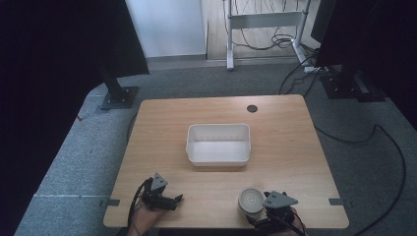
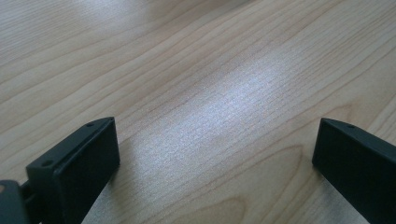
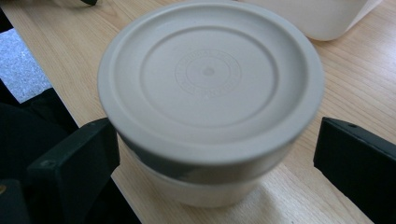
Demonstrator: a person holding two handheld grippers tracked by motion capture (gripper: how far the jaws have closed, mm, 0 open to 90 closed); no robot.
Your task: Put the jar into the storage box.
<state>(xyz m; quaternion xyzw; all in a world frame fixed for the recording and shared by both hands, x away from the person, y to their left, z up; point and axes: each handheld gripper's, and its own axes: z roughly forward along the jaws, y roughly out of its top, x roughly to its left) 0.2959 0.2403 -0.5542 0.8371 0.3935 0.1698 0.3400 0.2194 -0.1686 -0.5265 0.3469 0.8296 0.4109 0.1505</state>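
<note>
— Where's the container?

— I see the round lidded beige plastic tub (image 3: 210, 93) at the near edge of the light wooden bench (image 1: 285, 142), between my right hand-held gripper's (image 3: 217, 154) spread jaws.

— The left?

— My left hand-held gripper (image 2: 215, 154) lies low, spread, pointing right. White rectangular plastic bin (image 1: 218, 143) mid-bench.

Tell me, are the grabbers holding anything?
Nothing yet. The right gripper sits open around the round lidded tub, jaws either side of it. The left gripper is open over bare table.
</note>
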